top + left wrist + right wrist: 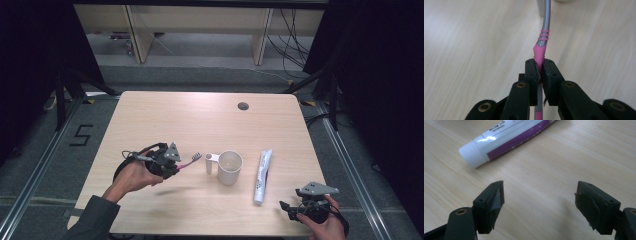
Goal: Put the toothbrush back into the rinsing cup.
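One pink-and-grey toothbrush [189,162], bristles toward the cup, pinched by its pink grip in the left gripper [539,71], held above the table [165,115]. One white cup [229,167] mid-table, one toothpaste tube [262,175] just right of it. Right gripper [539,202] spread wide near the front right edge, cap end of tube close ahead. Far half of table bare.

toothbrush [541,47]: pink and grey, pink rings
cup [229,167]: cream white
toothpaste tube [506,137]: white, purple band, white cap
gripper [540,202]: black
worktop [165,120]: pale wood grain
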